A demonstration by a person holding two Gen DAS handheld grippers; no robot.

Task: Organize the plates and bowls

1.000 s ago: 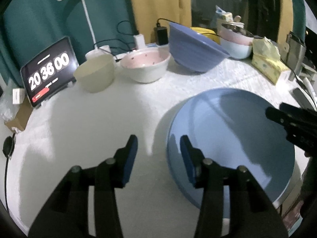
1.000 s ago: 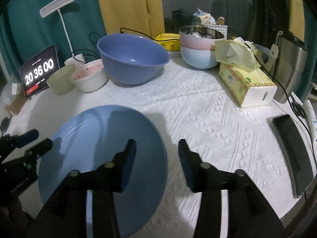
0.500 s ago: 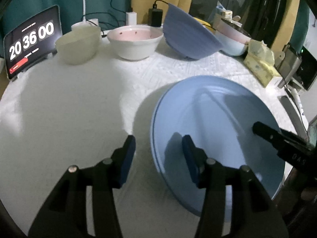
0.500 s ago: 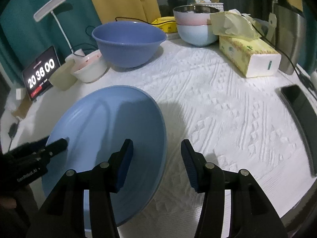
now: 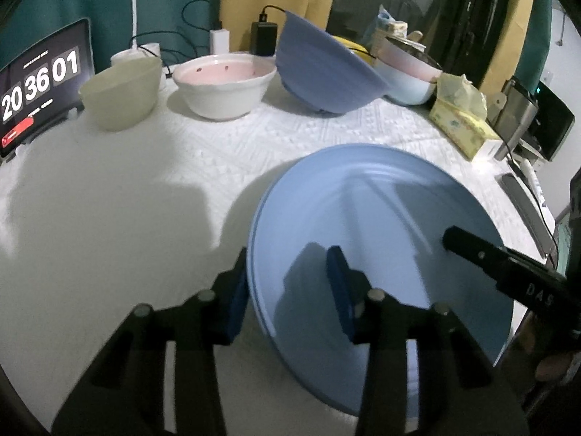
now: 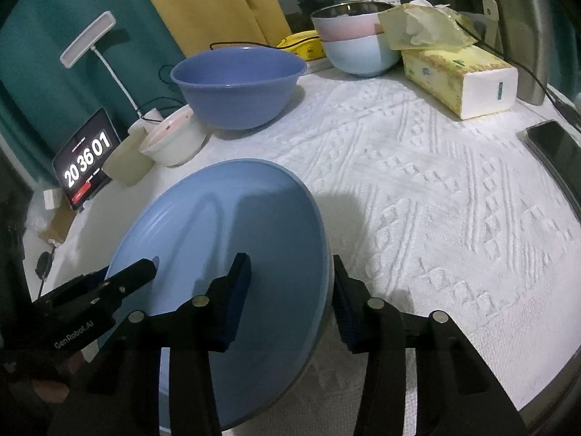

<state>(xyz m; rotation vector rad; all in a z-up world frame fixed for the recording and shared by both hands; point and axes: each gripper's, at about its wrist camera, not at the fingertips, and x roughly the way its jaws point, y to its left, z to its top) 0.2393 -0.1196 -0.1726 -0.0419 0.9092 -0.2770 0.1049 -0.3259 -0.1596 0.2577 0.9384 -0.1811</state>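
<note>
Plate [image 5: 381,225], blue, lies on the white cloth [image 5: 145,189] near the table's front edge, with bowls well behind it. On its left, the left gripper [image 5: 288,287] straddles the rim, one finger outside, one over the plate, jaws closing but a gap shows. On its right, the right gripper [image 6: 290,290] straddles the opposite rim likewise, closing, not yet pinching. Both sit equally near; the plate looks set for a two-sided lift.

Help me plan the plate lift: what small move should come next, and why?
Probably finish closing both grippers. The left gripper and right gripper each straddle an opposite rim of the blue plate, jaws closing, pads seemingly not yet pressing. Gripping first should keep it from slipping.
</note>
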